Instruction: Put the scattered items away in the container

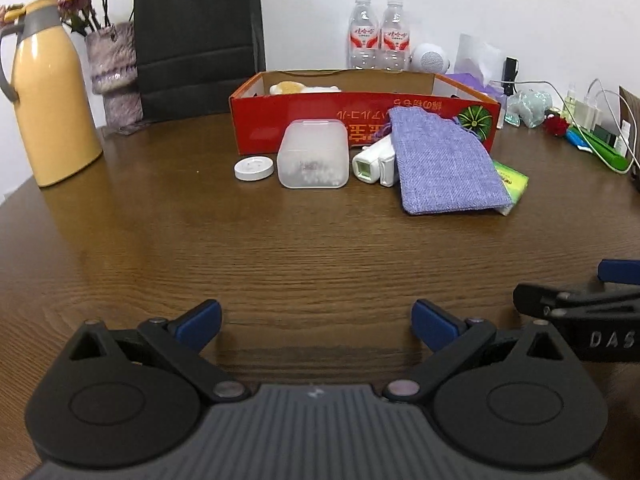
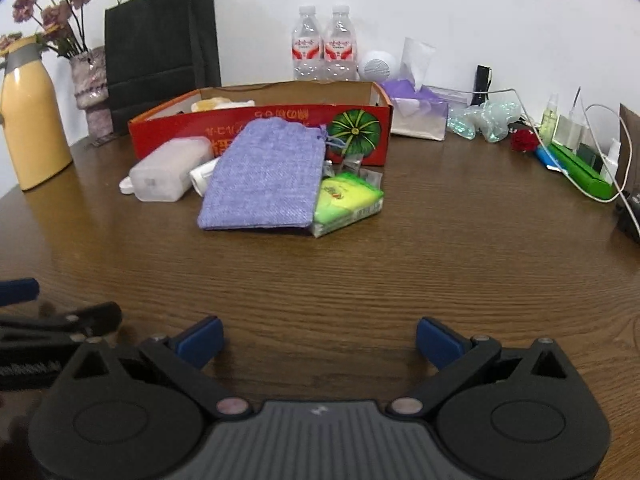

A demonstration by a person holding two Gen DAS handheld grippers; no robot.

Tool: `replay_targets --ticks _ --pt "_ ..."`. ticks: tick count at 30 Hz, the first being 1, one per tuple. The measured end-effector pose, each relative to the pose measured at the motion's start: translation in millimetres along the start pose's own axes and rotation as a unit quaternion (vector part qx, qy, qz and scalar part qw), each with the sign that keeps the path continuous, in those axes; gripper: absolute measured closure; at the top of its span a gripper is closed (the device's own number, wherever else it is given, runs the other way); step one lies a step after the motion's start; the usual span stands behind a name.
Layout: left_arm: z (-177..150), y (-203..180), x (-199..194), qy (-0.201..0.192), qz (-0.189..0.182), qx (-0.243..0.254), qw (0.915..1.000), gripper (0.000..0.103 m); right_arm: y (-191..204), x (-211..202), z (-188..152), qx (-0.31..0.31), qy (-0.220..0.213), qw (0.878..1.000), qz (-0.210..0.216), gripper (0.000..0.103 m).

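Observation:
A red cardboard box (image 1: 304, 120) (image 2: 360, 140) stands open at the back of the wooden table, with a pale item inside at its left. In front of it lie a round white lid (image 1: 254, 168), a frosted plastic case (image 1: 312, 154) (image 2: 164, 174), a white device (image 1: 374, 162), a purple cloth pouch (image 1: 440, 168) (image 2: 264, 176) and a green tissue pack (image 1: 512, 182) (image 2: 346, 200) partly under the pouch. My left gripper (image 1: 316, 326) and right gripper (image 2: 320, 340) are both open and empty, low over the table's near side, well short of the items.
A yellow thermos (image 1: 48, 92) and a vase of dried flowers (image 1: 114, 76) stand at the left. A black paper bag (image 1: 196, 36), two water bottles (image 1: 378, 36), a tissue holder (image 2: 418, 114), cables and small clutter (image 2: 576, 152) line the back and right.

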State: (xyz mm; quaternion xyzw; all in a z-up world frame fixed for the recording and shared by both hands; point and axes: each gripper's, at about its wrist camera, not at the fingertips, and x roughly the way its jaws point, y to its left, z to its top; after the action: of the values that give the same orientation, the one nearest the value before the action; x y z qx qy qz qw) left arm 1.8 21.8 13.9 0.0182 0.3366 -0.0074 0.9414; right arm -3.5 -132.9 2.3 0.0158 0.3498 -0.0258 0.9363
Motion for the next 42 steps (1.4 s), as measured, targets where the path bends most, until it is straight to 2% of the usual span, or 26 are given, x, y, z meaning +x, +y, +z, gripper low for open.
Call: replay_targets --ticks 4,42 --pt "0.5 1.5 4.2 0.011 -0.005 -0.008 0.9999 0.000 0.9 1.8 0.4 0.000 -0.004 1.000 0.000 0.000" --pt "3.3 2.4 4.7 0.012 -0.008 -0.008 0.9999 0.000 1.8 3.7 0.5 0.001 -0.003 1.000 0.000 0.000"
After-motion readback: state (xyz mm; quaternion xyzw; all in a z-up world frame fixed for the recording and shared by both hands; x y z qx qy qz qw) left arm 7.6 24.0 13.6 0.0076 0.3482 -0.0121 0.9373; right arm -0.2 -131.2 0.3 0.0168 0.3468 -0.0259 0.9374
